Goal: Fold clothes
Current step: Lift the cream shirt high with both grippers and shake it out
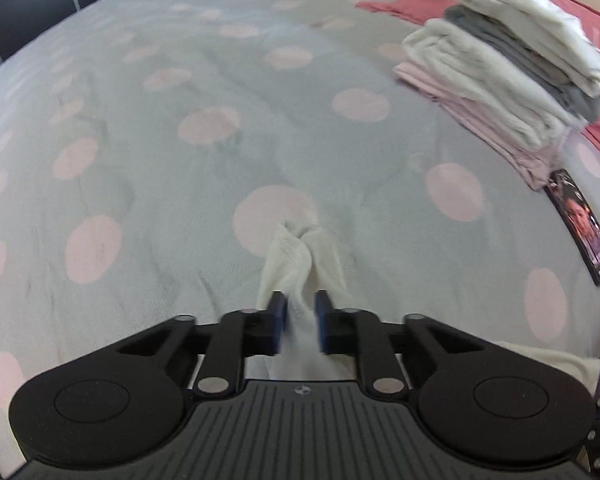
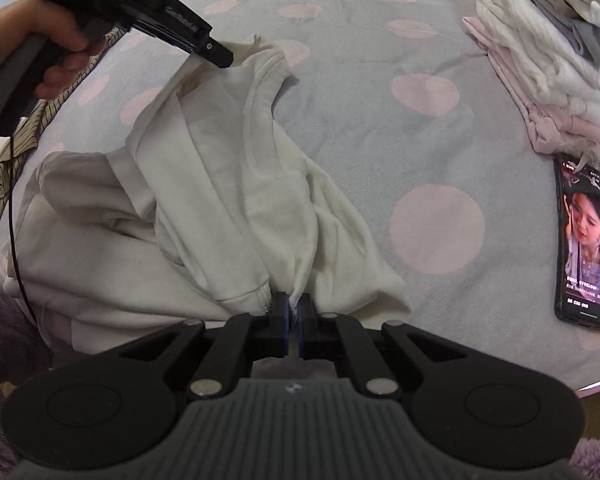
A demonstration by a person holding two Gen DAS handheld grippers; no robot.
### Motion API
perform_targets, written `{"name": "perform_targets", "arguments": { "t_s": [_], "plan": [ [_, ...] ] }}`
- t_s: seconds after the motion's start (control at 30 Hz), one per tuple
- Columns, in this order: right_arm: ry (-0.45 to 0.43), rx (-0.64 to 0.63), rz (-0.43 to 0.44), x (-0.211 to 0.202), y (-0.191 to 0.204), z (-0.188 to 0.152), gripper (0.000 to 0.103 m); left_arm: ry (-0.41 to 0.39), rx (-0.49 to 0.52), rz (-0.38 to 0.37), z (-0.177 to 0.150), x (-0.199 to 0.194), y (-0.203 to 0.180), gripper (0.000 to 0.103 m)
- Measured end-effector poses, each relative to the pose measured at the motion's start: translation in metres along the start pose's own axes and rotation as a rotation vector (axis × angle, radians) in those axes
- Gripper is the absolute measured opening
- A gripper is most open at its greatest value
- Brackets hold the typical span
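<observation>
Jaws of both grippers, left and right, clamped on one cream garment; one phone.

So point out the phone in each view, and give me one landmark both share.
Left wrist: the phone lies at the right edge on the spotted blanket, just below the stack of folded clothes.
Right wrist: the phone lies at the right, screen lit, below the same stack.
Shared landmark: the stack of folded clothes.

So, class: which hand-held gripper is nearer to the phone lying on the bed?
Right. The right hand-held gripper pinches the white garment at the bed's near edge, with the phone close on its right. The left hand-held gripper grips the garment's far end.
</observation>
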State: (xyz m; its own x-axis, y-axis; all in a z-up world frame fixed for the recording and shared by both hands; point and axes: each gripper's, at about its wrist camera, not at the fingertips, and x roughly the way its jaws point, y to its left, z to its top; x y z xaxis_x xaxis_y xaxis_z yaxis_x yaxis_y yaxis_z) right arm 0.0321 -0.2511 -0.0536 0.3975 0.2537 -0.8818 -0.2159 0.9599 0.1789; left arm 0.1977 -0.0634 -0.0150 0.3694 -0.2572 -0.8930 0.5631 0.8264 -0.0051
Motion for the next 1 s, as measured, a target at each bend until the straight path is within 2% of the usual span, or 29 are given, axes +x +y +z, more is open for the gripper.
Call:
{"name": "perform_targets", "arguments": {
  "t_s": [0.1, 0.27, 0.37, 0.47, 0.57, 0.67, 0.83, 1.0],
  "plan": [
    [-0.019, 0.014, 0.007, -0.005, -0.001, -0.001, 0.004, -0.027, -0.024, 0.033, -0.004, -0.008, 0.013, 0.004],
    [-0.107, -0.044, -0.054, -0.024, 0.01, -0.001, 0.004, -0.132, -0.041, 0.106, -0.016, -0.056, 0.035, 0.002],
    [-0.194, -0.085, -0.099, -0.046, 0.015, 0.006, 0.004, -0.21, -0.042, 0.132, -0.021, -0.1, 0.046, 0.002],
    [-0.325, -0.163, -0.17, -0.081, 0.021, 0.023, 0.004, -0.324, -0.036, 0.199, -0.023, -0.155, 0.052, 0.002],
    [-0.446, -0.232, -0.239, -0.126, 0.018, 0.054, 0.004, -0.465, -0.042, 0.257, -0.023, -0.218, 0.055, 0.002],
    [-0.562, -0.294, -0.304, -0.175, 0.019, 0.084, 0.004, -0.609, -0.017, 0.321, -0.026, -0.283, 0.048, 0.002],
    [-0.779, -0.427, -0.46, -0.262, 0.039, 0.122, 0.004, -0.84, -0.002, 0.427, -0.039, -0.38, 0.035, 0.002],
    [-1.017, -0.482, -0.601, -0.324, 0.063, 0.133, 0.004, -1.037, -0.009, 0.47, -0.058, -0.444, 0.014, 0.002]
  ]
}}
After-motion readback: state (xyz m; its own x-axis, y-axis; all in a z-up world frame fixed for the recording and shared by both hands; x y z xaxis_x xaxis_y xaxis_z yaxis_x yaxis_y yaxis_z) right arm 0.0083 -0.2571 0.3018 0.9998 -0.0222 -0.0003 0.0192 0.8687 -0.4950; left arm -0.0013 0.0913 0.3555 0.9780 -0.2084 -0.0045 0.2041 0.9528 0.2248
